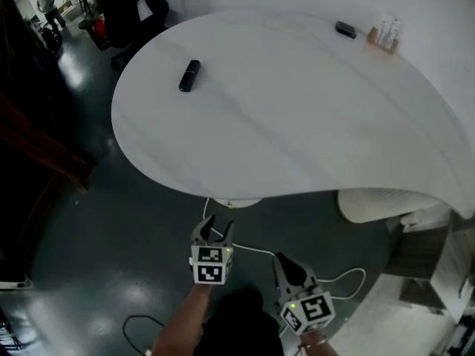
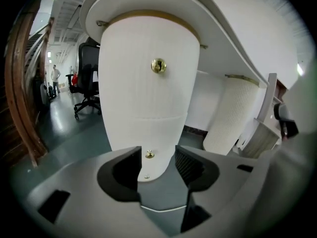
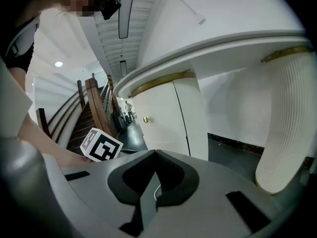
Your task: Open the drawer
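Left gripper view | left claw [image 2: 157,155] released | curved white drawer [image 2: 143,93], round brass knob [image 2: 158,66] | right claw [image 3: 154,155] clenched

Dim floor [image 1: 111,258], brightly lit white tabletop [image 1: 297,110], and fisheye-warped gripper views with perhaps slightly soft edges.

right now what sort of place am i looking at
Probably an office lobby or reception area: a big curved white desk, a black office chair on the polished floor behind it, and a wooden staircase beside a long corridor.
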The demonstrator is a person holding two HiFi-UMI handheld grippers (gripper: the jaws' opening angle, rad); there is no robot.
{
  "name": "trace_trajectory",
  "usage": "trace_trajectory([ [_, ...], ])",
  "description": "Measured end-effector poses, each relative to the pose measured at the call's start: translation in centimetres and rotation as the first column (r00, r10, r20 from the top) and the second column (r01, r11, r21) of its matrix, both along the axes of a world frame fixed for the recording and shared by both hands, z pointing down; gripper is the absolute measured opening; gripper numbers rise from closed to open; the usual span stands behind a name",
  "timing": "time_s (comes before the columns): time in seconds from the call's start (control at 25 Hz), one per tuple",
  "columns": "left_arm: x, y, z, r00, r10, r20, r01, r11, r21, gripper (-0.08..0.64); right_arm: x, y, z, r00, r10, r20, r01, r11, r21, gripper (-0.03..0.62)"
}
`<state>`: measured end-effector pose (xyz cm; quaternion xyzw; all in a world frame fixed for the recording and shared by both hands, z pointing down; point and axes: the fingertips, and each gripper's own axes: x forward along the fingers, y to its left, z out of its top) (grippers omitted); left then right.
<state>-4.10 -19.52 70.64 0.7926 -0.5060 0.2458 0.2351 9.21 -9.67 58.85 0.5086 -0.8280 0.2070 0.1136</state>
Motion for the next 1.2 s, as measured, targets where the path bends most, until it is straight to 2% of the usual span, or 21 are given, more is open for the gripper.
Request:
trace_trajectory([
  [0.24, 0.3, -2.3, 5.4, 1.0, -0.019, 0.01, 0.02, 1.0, -0.015, 0.194, 0.4, -1.4, 4.8, 1.0, 0.012, 0.008, -0.012, 1.0, -0.006, 0.003],
  [0.48, 0.5, -4.6, 8.7, 0.999, -0.048, 0.012, 0.048, 0.999, -0.012, 0.193, 1.4, -2.3, 8.1, 1.0, 0.01, -0.002, -0.01, 1.0, -0.02, 0.003],
  [0.8, 1.4, -6.5, 10.7, 0.998, -0.056, 0.013, 0.056, 0.998, -0.029, 0.19, 1.5, -2.7, 9.7, 1.0, -0.004, -0.002, 0.003, 1.0, -0.03, 0.003],
  [1.04, 1.4, -6.5, 10.8, 0.999, -0.053, 0.008, 0.053, 0.998, -0.027, 0.107, 1.5, -2.3, 10.0, 1.0, -0.004, -0.005, 0.003, 0.999, -0.036, 0.003],
  [1.2, 1.5, -6.4, 10.8, 0.999, -0.05, 0.016, 0.05, 0.998, -0.03, 0.101, 1.7, -1.8, 9.9, 1.0, 0.003, -0.015, -0.003, 0.999, -0.038, 0.003],
])
